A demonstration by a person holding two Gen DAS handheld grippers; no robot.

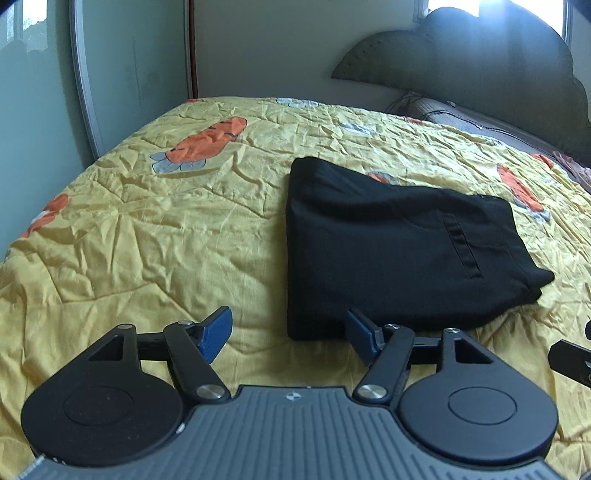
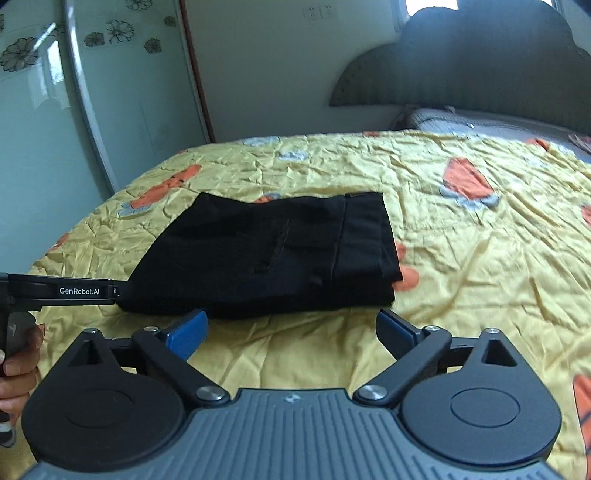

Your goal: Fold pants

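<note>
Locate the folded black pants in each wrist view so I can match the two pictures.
Left wrist view: the folded black pants lie right of centre on the yellow bedspread, just beyond the right-hand blue pad.
Right wrist view: the folded black pants lie left of centre, just beyond the open jaws.
Shared landmark: the dark scalloped headboard, upper right in both.

Yellow carrot-print bedspread (image 1: 147, 229), dark scalloped headboard (image 2: 480, 62), flower-patterned glass wardrobe door (image 2: 33, 110), bright window (image 1: 495, 9)

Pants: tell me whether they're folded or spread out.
Folded. The pants lie as a compact black rectangle on the bedspread, layers stacked along the near edge, no legs trailing out. Neither gripper holds them.
</note>
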